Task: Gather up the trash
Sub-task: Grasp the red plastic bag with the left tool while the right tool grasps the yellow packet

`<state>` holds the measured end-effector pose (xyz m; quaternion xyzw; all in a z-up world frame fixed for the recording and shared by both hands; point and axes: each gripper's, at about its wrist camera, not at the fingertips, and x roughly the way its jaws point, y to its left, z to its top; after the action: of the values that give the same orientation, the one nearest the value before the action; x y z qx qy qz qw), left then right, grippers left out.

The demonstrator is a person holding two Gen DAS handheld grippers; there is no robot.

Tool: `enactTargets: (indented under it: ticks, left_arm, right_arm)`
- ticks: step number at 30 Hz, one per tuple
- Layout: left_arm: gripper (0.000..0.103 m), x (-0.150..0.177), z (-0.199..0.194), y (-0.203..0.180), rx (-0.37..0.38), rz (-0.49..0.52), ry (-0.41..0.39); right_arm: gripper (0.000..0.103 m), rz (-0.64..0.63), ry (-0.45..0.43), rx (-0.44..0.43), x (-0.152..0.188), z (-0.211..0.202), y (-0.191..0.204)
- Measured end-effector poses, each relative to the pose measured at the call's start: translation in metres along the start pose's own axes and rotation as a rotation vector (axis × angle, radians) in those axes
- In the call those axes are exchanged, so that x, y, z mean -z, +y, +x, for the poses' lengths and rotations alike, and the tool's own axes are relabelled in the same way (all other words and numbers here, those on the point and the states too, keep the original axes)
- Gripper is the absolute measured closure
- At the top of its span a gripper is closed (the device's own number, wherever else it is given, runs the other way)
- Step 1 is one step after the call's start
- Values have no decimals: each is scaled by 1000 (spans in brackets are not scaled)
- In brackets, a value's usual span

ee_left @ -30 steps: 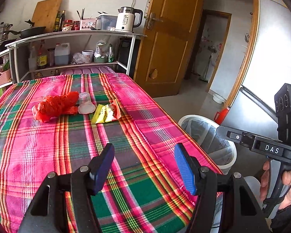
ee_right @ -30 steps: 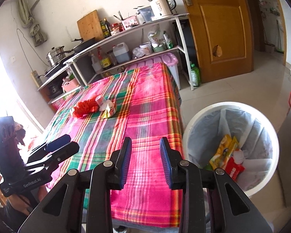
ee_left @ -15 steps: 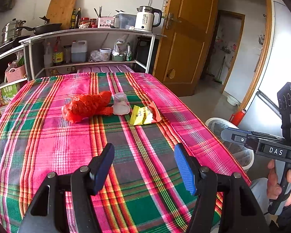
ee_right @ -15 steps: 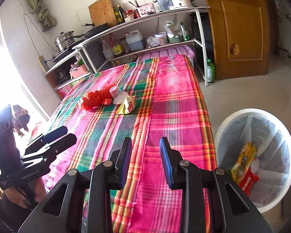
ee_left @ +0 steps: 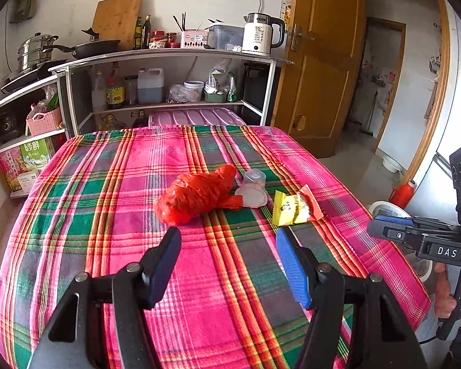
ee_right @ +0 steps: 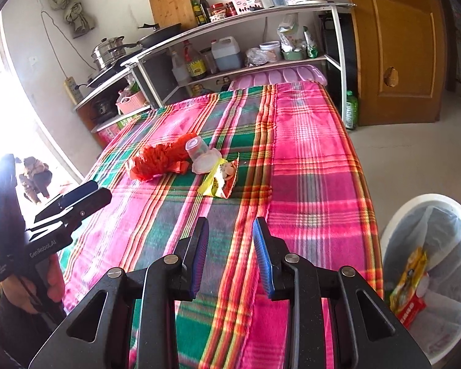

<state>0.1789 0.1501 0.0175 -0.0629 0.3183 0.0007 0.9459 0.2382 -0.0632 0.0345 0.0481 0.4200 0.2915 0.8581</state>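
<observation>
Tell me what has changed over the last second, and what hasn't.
Both grippers have swung across toward the trash on the table: the red bag, plastic cup and yellow wrapper now sit nearer the middle of each view, and the bin has slid toward the edge. Nothing was gripped or released. The left gripper stays wide open and empty, the right gripper stays narrower and empty; the trash lies unmoved.
</observation>
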Motion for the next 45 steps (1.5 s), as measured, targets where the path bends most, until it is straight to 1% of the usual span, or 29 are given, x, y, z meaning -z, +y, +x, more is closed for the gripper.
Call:
enactTargets:
  ticks: [3,5,7,14,18,22,24,25,27,30,35,40,45]
  left_arm:
    - [37,-7,10,12,-14,0,5]
    - [37,-12,19,18,-23,2,13]
    - [37,-16,29,24,-26,8,24]
    - [37,-28,69,35,-25,48,69]
    - [37,-31,85,41,-27,53,95]
    - [37,-32,95,41,5,60,126]
    - [37,-31,99,38,8,75,148]
    - [44,-30,100,36,6,84,155]
    - [54,-28,97,34,11,89,157]
    - [55,-27,90,35,13,72,140]
    - [56,-30,71,43,28,9,96]
    - [56,-33,50,50,22,-34,51]
    - [56,-30,39,48,19,-55,39]
  right_arm:
    - [70,0,10,-6,-7,13,1]
    - [63,-3,18,-11,-13,23,2]
    - [60,-5,27,-16,-17,33,3]
    - [60,-3,58,-14,-34,69,2]
    - [60,-6,74,-12,-40,85,5]
    - [60,6,92,-2,-43,98,4]
    - [61,6,102,-5,-43,102,5]
    - [74,4,96,-1,-43,102,5]
    - [76,-1,89,2,-42,102,6]
    - [77,2,70,0,-40,96,5]
    - [77,15,50,-10,-36,85,4]
    - [77,37,27,-22,-35,72,-1]
    - [77,46,11,-28,-32,59,-4]
